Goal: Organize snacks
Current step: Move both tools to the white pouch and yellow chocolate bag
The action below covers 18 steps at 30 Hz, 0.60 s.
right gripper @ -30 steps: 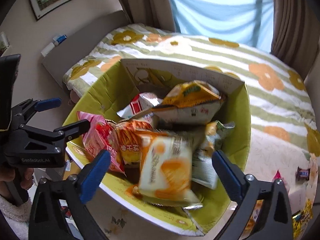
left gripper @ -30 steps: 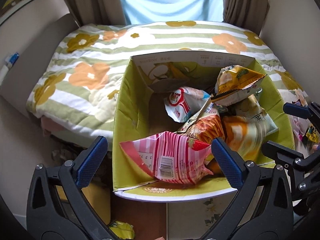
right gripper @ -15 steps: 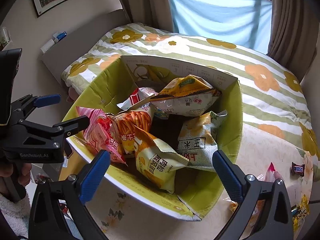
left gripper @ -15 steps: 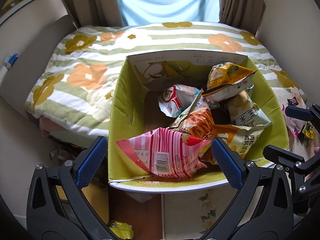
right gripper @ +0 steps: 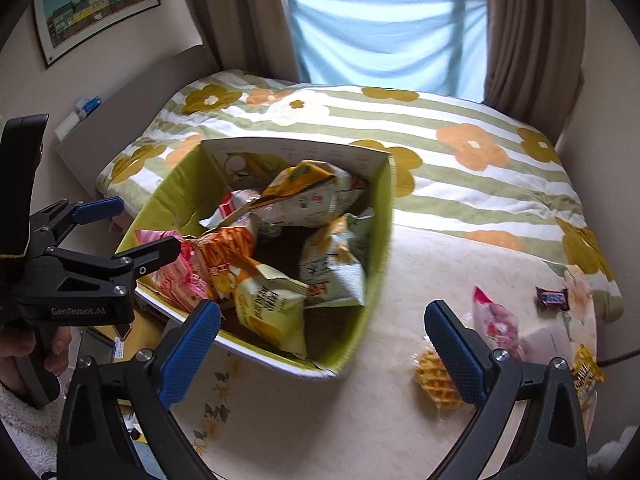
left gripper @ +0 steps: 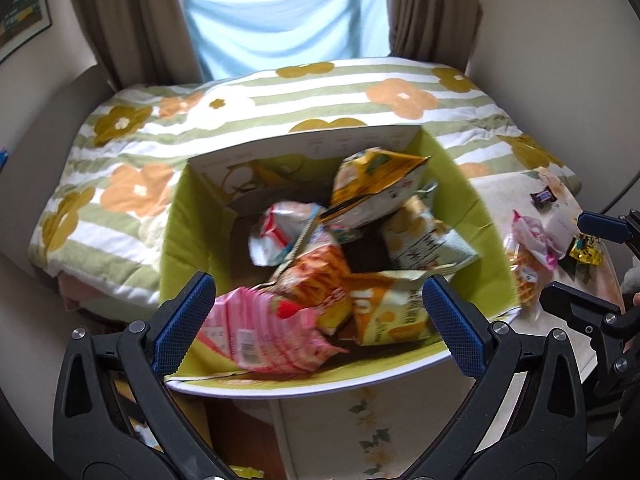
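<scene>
A green cardboard box (left gripper: 478, 216) (right gripper: 380, 248) on the table holds several snack bags: a pink striped bag (left gripper: 264, 332) (right gripper: 176, 272), an orange bag (left gripper: 316, 276), a yellow bag (right gripper: 272, 312) and a yellow-white bag (left gripper: 376, 184) on top. My left gripper (left gripper: 316, 320) is open and empty over the box's near edge. My right gripper (right gripper: 320, 340) is open and empty above the box's right corner. Loose snacks lie on the table to the right: a waffle pack (right gripper: 434, 376), a pink pack (right gripper: 496, 320) and a small dark candy bar (right gripper: 552, 298).
A bed with a flowered, striped blanket (right gripper: 440, 128) lies behind the table. The cream flowered tablecloth (right gripper: 320, 420) covers the table. A yellow wrapper (right gripper: 586, 372) lies at the right edge. The table's left edge drops off beside the box.
Both grippers have drawn back and turned right, so the loose snacks on the table now show. The bags in the box have settled.
</scene>
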Each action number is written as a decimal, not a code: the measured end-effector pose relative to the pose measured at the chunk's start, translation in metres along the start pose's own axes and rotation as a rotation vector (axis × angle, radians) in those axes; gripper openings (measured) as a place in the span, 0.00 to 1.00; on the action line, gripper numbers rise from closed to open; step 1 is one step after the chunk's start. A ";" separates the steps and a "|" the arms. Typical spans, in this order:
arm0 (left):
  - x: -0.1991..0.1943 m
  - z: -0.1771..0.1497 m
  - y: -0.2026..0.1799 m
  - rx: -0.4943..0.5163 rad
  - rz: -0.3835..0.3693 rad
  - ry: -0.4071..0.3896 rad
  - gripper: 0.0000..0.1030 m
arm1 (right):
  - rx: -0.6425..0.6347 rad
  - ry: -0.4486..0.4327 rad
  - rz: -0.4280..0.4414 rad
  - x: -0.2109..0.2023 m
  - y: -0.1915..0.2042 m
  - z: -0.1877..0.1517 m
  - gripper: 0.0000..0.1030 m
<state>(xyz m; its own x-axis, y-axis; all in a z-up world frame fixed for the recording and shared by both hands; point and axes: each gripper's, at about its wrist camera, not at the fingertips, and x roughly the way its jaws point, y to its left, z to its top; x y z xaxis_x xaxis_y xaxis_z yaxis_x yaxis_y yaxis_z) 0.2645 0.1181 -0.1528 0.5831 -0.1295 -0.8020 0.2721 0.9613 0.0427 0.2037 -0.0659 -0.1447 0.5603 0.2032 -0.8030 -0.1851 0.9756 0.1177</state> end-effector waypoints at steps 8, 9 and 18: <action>0.000 0.021 -0.084 0.096 -0.072 -0.021 1.00 | 0.188 -0.023 -0.103 -0.039 -0.090 -0.027 0.99; 0.001 0.024 -0.098 0.105 -0.090 -0.019 1.00 | 0.202 -0.023 -0.115 -0.044 -0.100 -0.031 0.99; 0.016 0.048 -0.225 0.237 -0.176 -0.009 1.00 | 0.328 0.013 -0.243 -0.078 -0.208 -0.077 0.99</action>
<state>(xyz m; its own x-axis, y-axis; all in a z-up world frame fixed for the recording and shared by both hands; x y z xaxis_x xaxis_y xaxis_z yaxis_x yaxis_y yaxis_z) 0.2493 -0.1123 -0.1469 0.5170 -0.2926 -0.8044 0.5405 0.8403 0.0417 0.1363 -0.2906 -0.1517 0.5458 -0.0353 -0.8372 0.2199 0.9701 0.1024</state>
